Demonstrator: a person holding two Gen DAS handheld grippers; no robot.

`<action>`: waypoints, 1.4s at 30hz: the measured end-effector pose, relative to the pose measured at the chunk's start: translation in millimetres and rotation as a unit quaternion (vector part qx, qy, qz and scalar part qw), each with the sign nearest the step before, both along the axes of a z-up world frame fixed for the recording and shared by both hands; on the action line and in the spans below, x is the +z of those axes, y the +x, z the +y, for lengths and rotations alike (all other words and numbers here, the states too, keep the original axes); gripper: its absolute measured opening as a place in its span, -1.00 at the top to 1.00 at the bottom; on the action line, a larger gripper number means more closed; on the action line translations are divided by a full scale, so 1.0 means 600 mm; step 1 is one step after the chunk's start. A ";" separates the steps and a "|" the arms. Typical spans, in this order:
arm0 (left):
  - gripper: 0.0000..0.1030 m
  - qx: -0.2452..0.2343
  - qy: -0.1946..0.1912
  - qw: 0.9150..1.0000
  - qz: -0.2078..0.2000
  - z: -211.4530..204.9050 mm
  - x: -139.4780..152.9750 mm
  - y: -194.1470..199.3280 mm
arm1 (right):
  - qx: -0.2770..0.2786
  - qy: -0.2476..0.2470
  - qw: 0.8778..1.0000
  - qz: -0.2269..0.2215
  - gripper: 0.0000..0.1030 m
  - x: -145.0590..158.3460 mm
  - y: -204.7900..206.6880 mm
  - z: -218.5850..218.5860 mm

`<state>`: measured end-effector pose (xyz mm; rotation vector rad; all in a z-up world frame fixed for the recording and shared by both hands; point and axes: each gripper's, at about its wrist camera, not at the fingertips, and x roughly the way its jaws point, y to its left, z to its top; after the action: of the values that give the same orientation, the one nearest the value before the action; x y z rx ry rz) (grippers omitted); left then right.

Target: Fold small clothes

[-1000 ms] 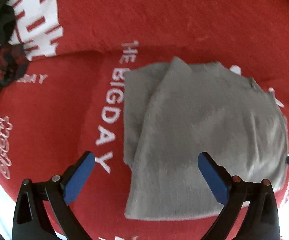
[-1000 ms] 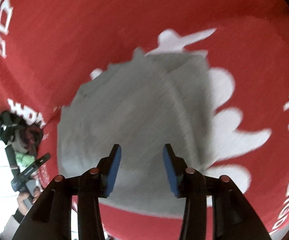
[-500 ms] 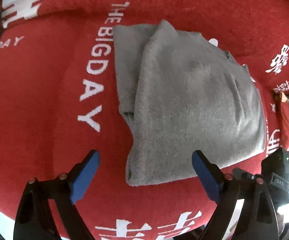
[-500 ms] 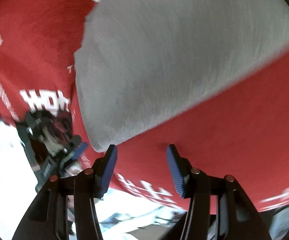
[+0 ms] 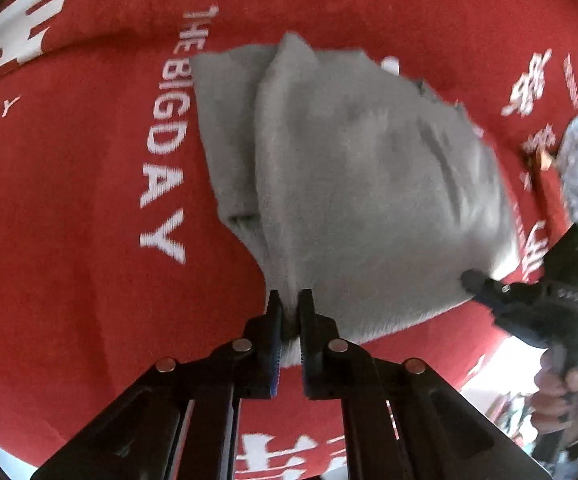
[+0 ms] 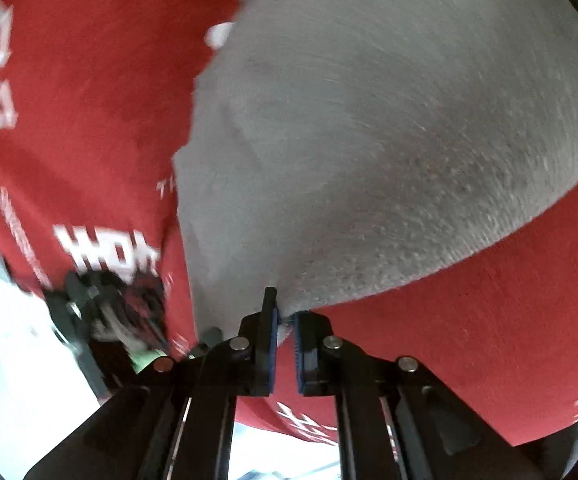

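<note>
Likely a home: a table under a red cloth (image 5: 69, 240) printed "THE BIG DAY", with laundry on it

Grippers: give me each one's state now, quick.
Left gripper: closed on the near corner of the grey garment.
Right gripper: closed on another corner of the grey garment.

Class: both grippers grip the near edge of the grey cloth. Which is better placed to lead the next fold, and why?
Probably neither: the left gripper and right gripper each pinch a near corner of the grey cloth, so they would likely carry that edge over together.
</note>
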<state>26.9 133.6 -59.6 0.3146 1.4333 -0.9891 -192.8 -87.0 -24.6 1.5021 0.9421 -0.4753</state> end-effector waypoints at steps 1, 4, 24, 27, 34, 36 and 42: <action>0.86 -0.004 0.011 1.000 0.003 0.001 -0.014 -0.005 | 0.008 -0.003 1.000 0.012 0.86 -0.003 -0.004 0.006; 0.86 -0.001 0.012 1.000 0.003 0.013 -0.031 -0.013 | -0.002 0.010 0.999 0.039 0.86 -0.032 -0.020 0.016; 0.85 0.076 -0.021 0.994 -0.069 -0.071 0.061 0.101 | 0.035 -0.152 0.981 0.113 0.85 0.078 -0.069 -0.191; 0.85 0.076 -0.009 0.993 -0.084 -0.124 0.040 0.115 | 0.042 -0.176 0.975 0.130 0.85 0.071 -0.058 -0.234; 0.70 0.109 0.027 0.991 -0.077 -0.140 -0.018 0.157 | 0.033 -0.159 0.972 0.172 0.87 0.009 -0.090 -0.275; 0.35 0.115 0.039 0.989 -0.089 -0.130 -0.013 0.160 | 0.009 -0.148 0.977 0.154 0.96 0.005 -0.112 -0.282; 0.33 0.103 0.063 0.987 -0.106 -0.099 0.002 0.145 | 0.015 -0.151 0.976 0.158 0.86 0.026 -0.125 -0.279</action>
<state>114.1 74.2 -58.2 0.3458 1.3079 -0.6775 -267.8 -254.3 -9.2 1.1551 1.0818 -0.8146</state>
